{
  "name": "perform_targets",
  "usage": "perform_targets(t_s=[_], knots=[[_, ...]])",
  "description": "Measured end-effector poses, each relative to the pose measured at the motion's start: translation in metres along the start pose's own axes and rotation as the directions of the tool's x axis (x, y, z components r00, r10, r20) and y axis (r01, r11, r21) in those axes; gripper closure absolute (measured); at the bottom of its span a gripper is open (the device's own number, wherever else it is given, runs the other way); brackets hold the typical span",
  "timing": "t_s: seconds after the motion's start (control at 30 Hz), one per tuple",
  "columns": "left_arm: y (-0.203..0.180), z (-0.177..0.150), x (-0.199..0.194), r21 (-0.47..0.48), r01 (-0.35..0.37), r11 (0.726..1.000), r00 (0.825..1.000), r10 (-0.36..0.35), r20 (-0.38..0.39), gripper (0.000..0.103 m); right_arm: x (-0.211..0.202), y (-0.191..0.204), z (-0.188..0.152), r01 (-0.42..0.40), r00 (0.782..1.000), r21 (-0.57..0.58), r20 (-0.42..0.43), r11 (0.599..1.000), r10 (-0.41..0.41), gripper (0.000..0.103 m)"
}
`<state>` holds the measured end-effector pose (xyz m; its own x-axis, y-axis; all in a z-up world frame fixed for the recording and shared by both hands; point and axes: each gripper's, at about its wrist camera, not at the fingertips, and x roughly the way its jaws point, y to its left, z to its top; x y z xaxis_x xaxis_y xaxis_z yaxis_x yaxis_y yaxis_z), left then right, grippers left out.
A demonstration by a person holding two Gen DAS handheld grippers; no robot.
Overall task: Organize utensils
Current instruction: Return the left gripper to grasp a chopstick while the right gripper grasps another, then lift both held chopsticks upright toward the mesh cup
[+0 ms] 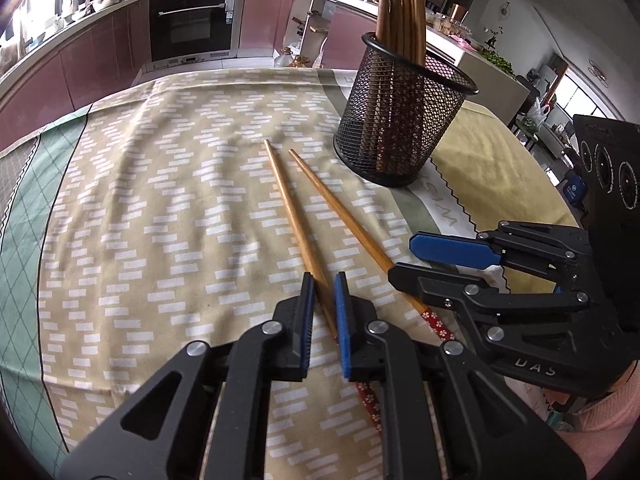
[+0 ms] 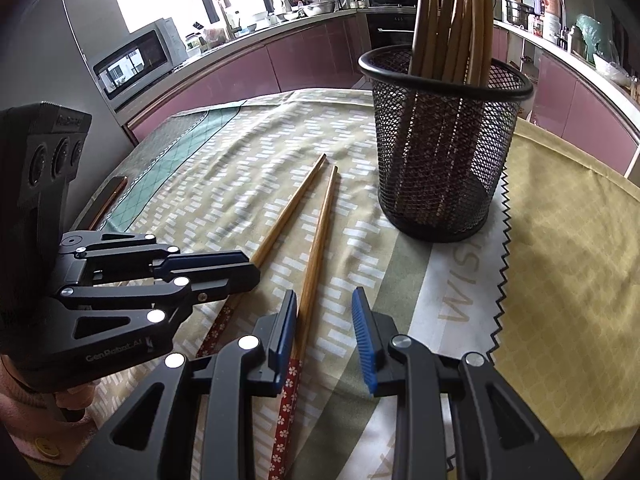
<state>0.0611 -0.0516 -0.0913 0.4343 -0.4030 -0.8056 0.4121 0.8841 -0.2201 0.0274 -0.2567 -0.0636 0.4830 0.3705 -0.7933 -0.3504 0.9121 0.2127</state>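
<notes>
Two wooden chopsticks with red flowered ends lie side by side on the patterned cloth, tips pointing at a black mesh holder (image 1: 400, 128) (image 2: 440, 160) in which several chopsticks stand upright. My left gripper (image 1: 324, 280) (image 2: 250, 268) is shut on the left chopstick (image 1: 286, 204) (image 2: 292, 208), low on its shaft. My right gripper (image 2: 324, 300) (image 1: 404, 258) straddles the right chopstick (image 2: 320, 240) (image 1: 340, 208). That stick lies against the left pad, with a wide gap to the right pad, so the jaws are open. Both sticks still rest on the cloth.
A yellow cloth (image 2: 560, 280) with a zigzag edge covers the table to the right of the holder. A dark flat object (image 2: 108, 196) lies at the table's far left edge. Kitchen cabinets and an oven (image 1: 192, 24) stand beyond. A pink sleeve (image 1: 608, 420) shows behind the right gripper.
</notes>
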Motion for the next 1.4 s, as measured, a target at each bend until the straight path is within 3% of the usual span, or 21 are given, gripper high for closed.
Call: perform_targets(t_s=[0.53, 0.7, 1.4], knots=[[0.003, 0.022, 0.013, 0.019, -0.04, 0.999, 0.999, 0.04, -0.012, 0.089, 0.014, 0.003, 0.014, 0.019, 1.0, -0.022, -0.011, 1.0, -0.019, 0.086], [0.003, 0.031, 0.019, 0.013, -0.043, 0.999, 0.999, 0.044, -0.011, 0.094, 0.017, -0.001, 0.019, 0.015, 1.0, -0.005, -0.011, 1.0, -0.015, 0.094], [0.005, 0.022, -0.013, -0.023, 0.0, 1.0, 0.998, 0.001, 0.064, 0.096, -0.015, -0.013, 0.018, -0.105, 0.993, 0.051, 0.059, 0.993, 0.102, 0.097]])
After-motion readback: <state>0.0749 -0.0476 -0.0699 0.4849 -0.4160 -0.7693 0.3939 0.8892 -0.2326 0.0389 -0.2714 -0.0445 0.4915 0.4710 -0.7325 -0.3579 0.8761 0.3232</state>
